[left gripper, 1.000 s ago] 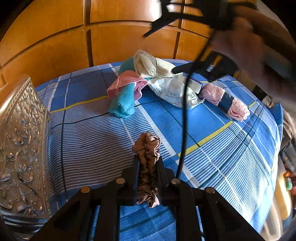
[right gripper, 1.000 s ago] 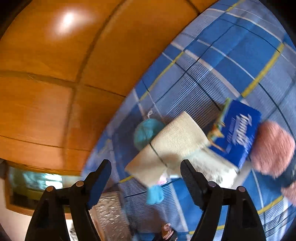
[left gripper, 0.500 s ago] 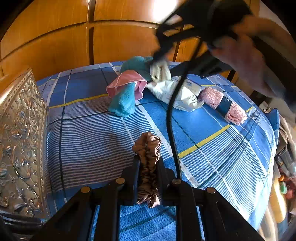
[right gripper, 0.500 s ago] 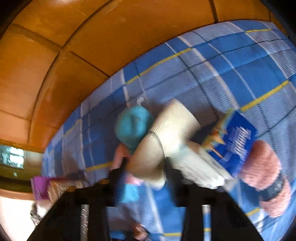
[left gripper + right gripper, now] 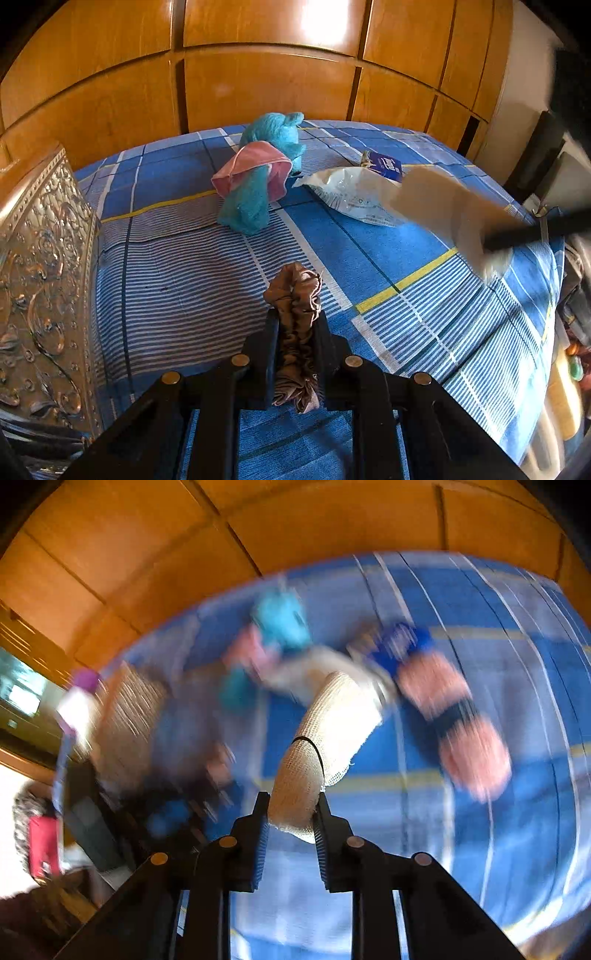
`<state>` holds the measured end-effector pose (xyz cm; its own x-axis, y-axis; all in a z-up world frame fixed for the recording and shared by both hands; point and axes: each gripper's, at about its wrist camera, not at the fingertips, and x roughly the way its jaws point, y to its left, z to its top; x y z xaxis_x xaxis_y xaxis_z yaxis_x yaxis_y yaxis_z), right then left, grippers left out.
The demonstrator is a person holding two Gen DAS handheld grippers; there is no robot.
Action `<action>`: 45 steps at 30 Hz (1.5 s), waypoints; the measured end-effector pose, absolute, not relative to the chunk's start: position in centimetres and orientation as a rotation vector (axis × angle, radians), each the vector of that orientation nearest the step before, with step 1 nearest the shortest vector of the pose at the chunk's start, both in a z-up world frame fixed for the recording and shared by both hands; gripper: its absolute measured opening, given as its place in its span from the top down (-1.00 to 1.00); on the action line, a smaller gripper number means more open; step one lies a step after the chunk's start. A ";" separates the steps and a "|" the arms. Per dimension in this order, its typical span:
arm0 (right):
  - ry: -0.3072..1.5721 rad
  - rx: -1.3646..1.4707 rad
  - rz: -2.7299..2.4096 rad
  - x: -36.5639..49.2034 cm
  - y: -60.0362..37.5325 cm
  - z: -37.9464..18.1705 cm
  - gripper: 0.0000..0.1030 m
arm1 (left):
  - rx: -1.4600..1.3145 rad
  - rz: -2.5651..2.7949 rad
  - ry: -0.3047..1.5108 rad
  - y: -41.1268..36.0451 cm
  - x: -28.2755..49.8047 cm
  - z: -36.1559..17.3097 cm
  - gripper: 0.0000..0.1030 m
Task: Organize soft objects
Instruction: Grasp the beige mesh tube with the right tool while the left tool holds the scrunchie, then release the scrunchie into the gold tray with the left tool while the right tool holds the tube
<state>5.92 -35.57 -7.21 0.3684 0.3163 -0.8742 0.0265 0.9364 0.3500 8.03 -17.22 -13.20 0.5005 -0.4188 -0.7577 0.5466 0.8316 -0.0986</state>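
1. Right tongs (image 5: 290, 818): jaws have just been closing and now pinch the near end of the cream bandage roll (image 5: 325, 738). The pads press it from both sides and the roll is off the bed.
2. Roll's long axis runs straight out from the tongs, away and slightly right in the right wrist view. Most of its length sticks out past the tips, so it's an end grip, not a mid grip.
3. In the left wrist view the same roll (image 5: 443, 206) shows as a blurred pale streak over the right side of the bed (image 5: 166, 280).
4. Left tongs (image 5: 295, 332): nearly shut on the brown scrunchie (image 5: 295, 295), which is upright between the jaws and low over the near-centre of the bed.
5. Embossed metal box (image 5: 40, 280) stands at the bed's left edge, just left of the left tongs and well apart from the roll.
6. If the box is the drop spot (my guess), the left hand is nearer, and the roll has to cross the bed leftward.
7. Still on the far part of the bed: blue plush toy (image 5: 255, 177), tissue pack (image 5: 351, 192), pink towel roll (image 5: 454, 723).
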 end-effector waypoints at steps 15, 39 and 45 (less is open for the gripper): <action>1.070 0.468 -0.080 3.7 -39.0 -11.5 0.33 | 0.226 -0.555 0.861 -18.1 7.5 -12.7 0.66; 1.002 0.470 -0.100 -0.8 -37.0 -10.7 0.54 | 0.232 -0.574 0.821 -17.2 8.7 -4.6 0.69; 0.983 0.369 -0.049 -1.5 -34.8 -10.0 0.54 | 0.098 -0.513 0.842 -14.8 15.8 1.1 0.69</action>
<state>-1.55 -34.82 -10.04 0.5589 0.1251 -0.8197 0.2057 0.9368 0.2832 15.79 -14.79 1.05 0.5523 -0.3948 -0.7342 0.4711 0.8745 -0.1158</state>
